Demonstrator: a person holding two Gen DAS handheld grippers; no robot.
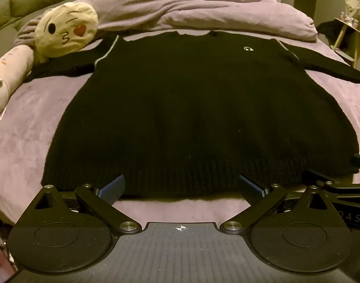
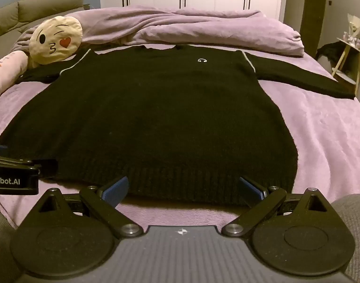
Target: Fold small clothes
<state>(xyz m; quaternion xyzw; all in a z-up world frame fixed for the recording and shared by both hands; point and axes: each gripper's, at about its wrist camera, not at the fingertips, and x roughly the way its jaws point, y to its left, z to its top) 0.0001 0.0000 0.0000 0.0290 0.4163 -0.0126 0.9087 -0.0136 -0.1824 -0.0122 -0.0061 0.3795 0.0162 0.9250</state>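
A black knit sweater (image 1: 191, 108) lies flat and face up on the purple bed cover, sleeves spread out to both sides, its ribbed hem nearest me. It also shows in the right wrist view (image 2: 161, 118). My left gripper (image 1: 181, 185) is open and empty, its blue pads at the hem's near edge. My right gripper (image 2: 183, 187) is open and empty at the hem too, to the right of the left one. The right gripper's body shows at the right edge of the left wrist view (image 1: 337, 188); the left gripper's body shows at the left edge of the right wrist view (image 2: 15, 174).
A yellow kissing-face pillow (image 1: 67, 30) and a long pale plush (image 1: 3, 80) lie at the bed's far left, touching the left sleeve. A bunched purple duvet (image 1: 203, 11) lies beyond the collar. A small side table (image 1: 349, 35) stands right of the bed.
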